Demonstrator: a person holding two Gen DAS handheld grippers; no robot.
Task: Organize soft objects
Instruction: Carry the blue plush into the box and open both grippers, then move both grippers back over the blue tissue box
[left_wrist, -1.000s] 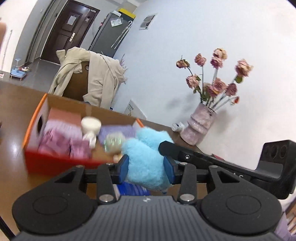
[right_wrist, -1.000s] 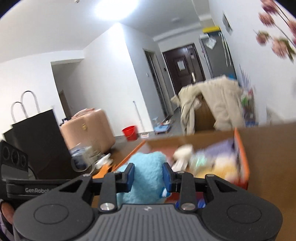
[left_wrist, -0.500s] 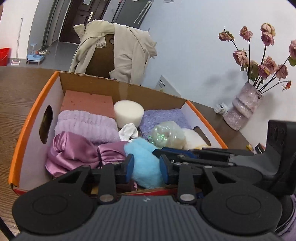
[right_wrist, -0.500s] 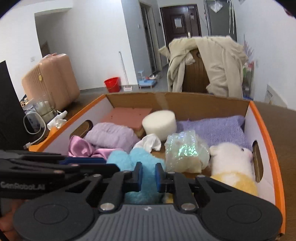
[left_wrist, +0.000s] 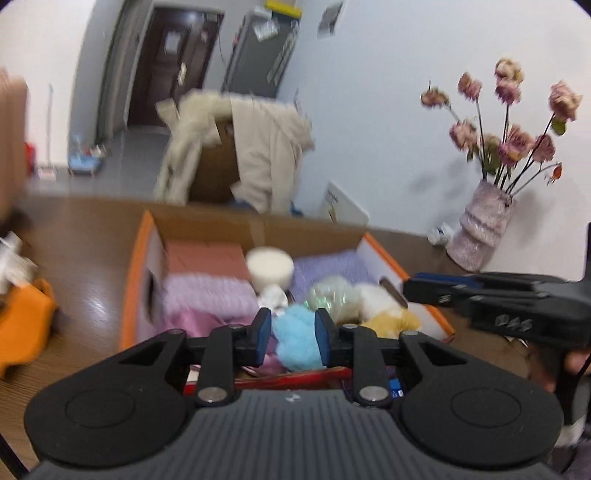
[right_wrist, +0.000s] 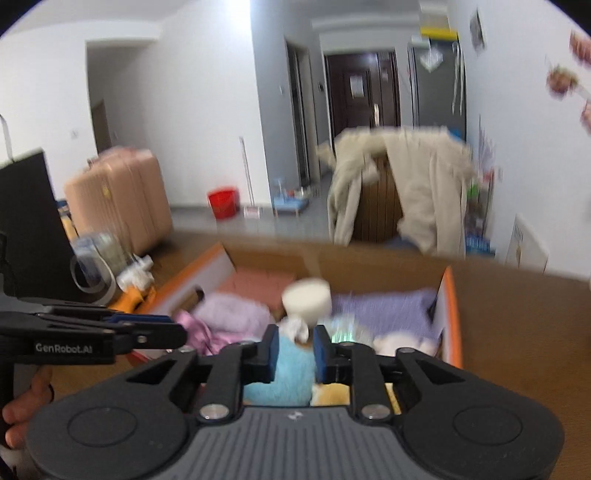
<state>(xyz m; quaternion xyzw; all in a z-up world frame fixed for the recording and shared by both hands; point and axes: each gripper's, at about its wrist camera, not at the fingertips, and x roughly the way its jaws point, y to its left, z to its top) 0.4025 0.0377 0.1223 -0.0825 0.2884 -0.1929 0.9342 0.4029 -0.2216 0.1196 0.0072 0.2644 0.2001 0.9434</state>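
We find the blue plush toy (left_wrist: 297, 341) lying in the near end of the orange-edged cardboard box (left_wrist: 136, 280), on the brown table (left_wrist: 81, 229). The left gripper (left_wrist: 291, 341) sits with its blue pads either side of the toy, the gap narrow. The frames are blurred, so we cannot tell for certain whether those pads press on the plush or merely flank it.

The right gripper (right_wrist: 293, 354) also has the blue plush toy (right_wrist: 290, 373) between its fingers, and its jaws are opening; the toy fills most of the gap, and contact with the pads looks likely but is not clear.

Beyond the left fingertips we note a white round sponge (left_wrist: 269, 266), with a terracotta block (left_wrist: 207, 258) and a folded lilac towel (left_wrist: 207, 295) to the left of them. A pink satin cloth (left_wrist: 195, 321) lies just left of the left finger. To the right of the fingers sit an iridescent bundle (left_wrist: 332, 295), a white and yellow plush (left_wrist: 388, 314) and a purple knit cloth (left_wrist: 328, 266).

The right gripper's arm (left_wrist: 498, 299) crosses the right of the left view, clear of the box. A vase of dried roses (left_wrist: 480, 229) stands well beyond it on the table.
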